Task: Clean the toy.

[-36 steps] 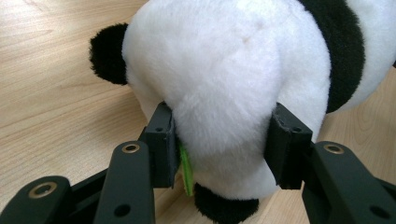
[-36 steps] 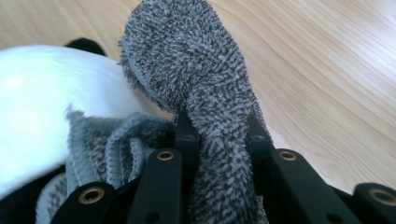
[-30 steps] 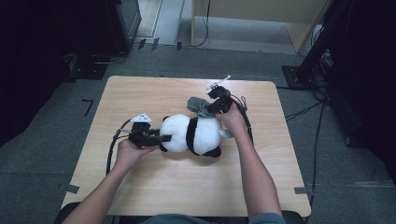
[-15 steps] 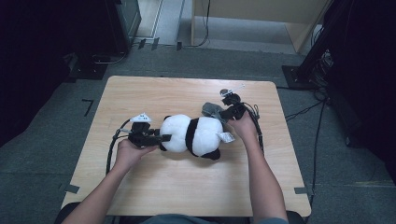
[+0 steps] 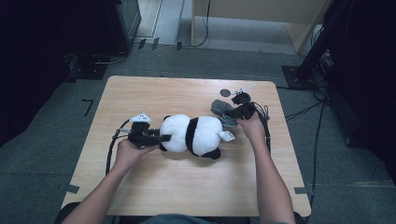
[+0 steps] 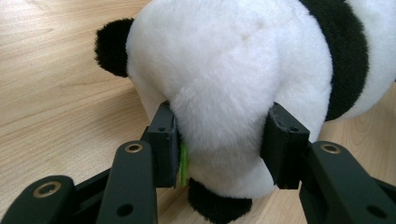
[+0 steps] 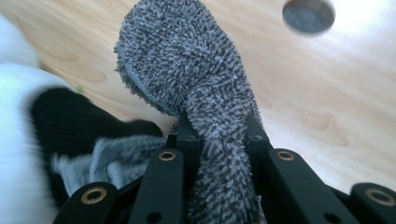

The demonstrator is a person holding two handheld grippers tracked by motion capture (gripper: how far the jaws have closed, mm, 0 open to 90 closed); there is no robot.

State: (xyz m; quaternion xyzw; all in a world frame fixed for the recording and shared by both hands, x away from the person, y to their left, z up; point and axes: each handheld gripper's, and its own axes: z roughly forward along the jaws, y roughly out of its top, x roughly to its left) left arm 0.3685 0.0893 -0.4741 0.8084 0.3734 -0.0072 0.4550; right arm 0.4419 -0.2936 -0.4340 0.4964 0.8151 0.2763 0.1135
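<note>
My left gripper (image 6: pixel 223 140) clamps the panda plush (image 5: pixel 191 135) mid-frame; my right gripper (image 7: pixel 219 135) pinches the grey sock (image 7: pixel 196 79). I'd pull gently.

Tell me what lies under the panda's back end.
A grey fuzzy sock runs beneath the panda, its other end clamped in the right gripper. How far it reaches underneath is hidden.

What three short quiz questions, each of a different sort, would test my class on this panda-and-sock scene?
1. True or false: the left gripper is shut on the toy panda.
2. The right gripper holds: A a spoon, B a grey fuzzy sock, C a cup.
3. What does the panda lie on?

Key: 1 true; 2 B; 3 the wooden table.
</note>
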